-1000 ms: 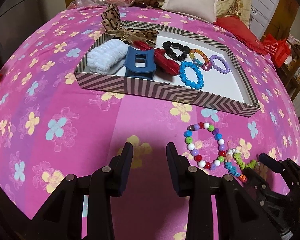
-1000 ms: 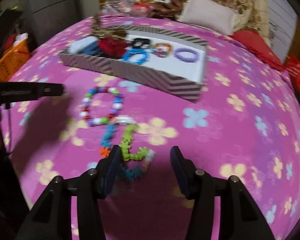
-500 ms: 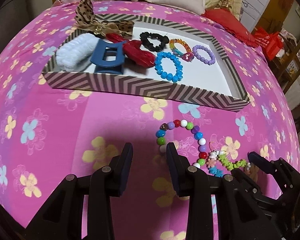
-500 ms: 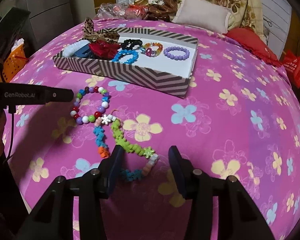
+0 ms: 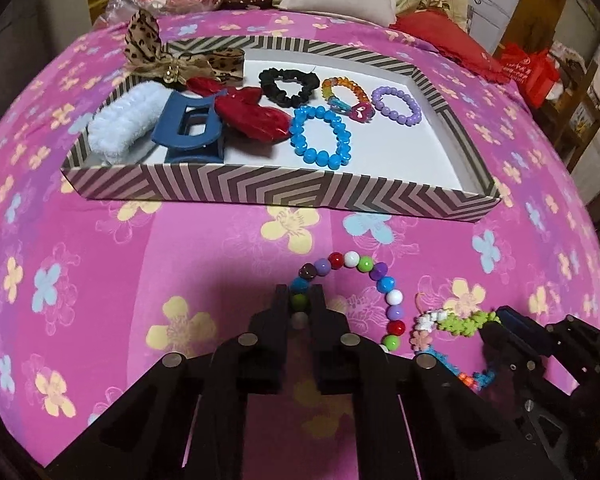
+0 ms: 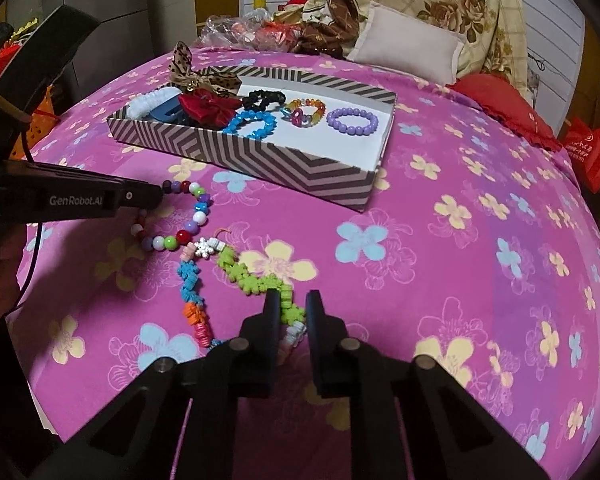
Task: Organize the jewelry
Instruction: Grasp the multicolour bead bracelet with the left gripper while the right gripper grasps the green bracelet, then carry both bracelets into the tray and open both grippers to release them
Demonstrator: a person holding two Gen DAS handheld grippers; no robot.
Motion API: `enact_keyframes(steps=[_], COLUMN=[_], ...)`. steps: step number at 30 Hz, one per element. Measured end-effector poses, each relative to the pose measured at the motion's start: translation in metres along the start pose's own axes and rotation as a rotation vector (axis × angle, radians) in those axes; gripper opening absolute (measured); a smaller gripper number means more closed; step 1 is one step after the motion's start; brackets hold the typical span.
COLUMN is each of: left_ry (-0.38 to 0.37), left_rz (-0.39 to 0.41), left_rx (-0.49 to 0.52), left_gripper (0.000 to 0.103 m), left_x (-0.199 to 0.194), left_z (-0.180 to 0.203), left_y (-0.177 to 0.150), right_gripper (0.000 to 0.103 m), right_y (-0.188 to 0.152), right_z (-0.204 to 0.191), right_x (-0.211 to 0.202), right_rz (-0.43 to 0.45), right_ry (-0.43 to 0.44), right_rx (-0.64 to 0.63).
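Pinching the multicolored bead bracelet (image 5: 350, 276), the left gripper (image 5: 299, 312) is nearly closed. Only the right wrist view shows its "GenRobot.AI" label, while the right gripper (image 6: 290, 312) narrowly straddles the flower-bead strand (image 6: 256, 280).

Left gripper (image 5: 299, 300): fingers closed on the multicoloured bead bracelet (image 5: 384, 284), on the bedspread (image 5: 100, 280) in front of the striped tray (image 5: 260, 192). Right of the bracelet: flower-bead strand (image 5: 460, 322), right gripper (image 5: 496, 322) at its end. In the tray: blue bracelet (image 5: 320, 136), purple bracelet (image 5: 396, 104), blue hair claw (image 5: 190, 128).

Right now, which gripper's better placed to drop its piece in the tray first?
Left, probably. The left gripper is shut on the bead bracelet, facing the tray. The right gripper pinches the longer flower strand, farther back.
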State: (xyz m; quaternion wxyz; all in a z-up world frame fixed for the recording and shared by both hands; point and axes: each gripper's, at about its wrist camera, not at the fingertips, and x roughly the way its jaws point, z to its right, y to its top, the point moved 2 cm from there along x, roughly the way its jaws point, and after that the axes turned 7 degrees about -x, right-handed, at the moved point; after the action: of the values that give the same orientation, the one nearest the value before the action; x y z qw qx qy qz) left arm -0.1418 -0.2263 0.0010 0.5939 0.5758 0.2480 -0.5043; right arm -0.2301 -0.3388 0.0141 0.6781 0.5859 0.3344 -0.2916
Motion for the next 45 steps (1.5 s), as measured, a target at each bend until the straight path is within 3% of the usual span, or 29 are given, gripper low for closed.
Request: enact_keyframes(steps=[17, 29, 37, 45], left_ry=[-0.005, 0.025, 0.034, 0.001], left_rz=[0.113, 0.186, 0.227, 0.205], left_rx=[0.055, 0.069, 0.079, 0.068], left_gripper=[0.004, 0.004, 0.004, 0.004], left_x=[-0.05, -0.081, -0.09, -0.074], left_z=[0.006, 0.001, 0.009, 0.03], left_y=[0.009, 0.033, 0.067, 0.094], right_gripper=[0.013, 0.013, 0.013, 0.013], right_y=[0.055, 0.099, 0.134, 0.147], right_z=[-0.011, 0.01, 0.027, 0.028], right_x=[-0.049, -0.071, -0.058, -0.02], right_rz=[0.121, 0.18, 0.179, 0.131], right_ry=[-0.03, -0.067, -0.055, 0.009], right_rx=[-0.103, -0.122, -0.107, -0.079])
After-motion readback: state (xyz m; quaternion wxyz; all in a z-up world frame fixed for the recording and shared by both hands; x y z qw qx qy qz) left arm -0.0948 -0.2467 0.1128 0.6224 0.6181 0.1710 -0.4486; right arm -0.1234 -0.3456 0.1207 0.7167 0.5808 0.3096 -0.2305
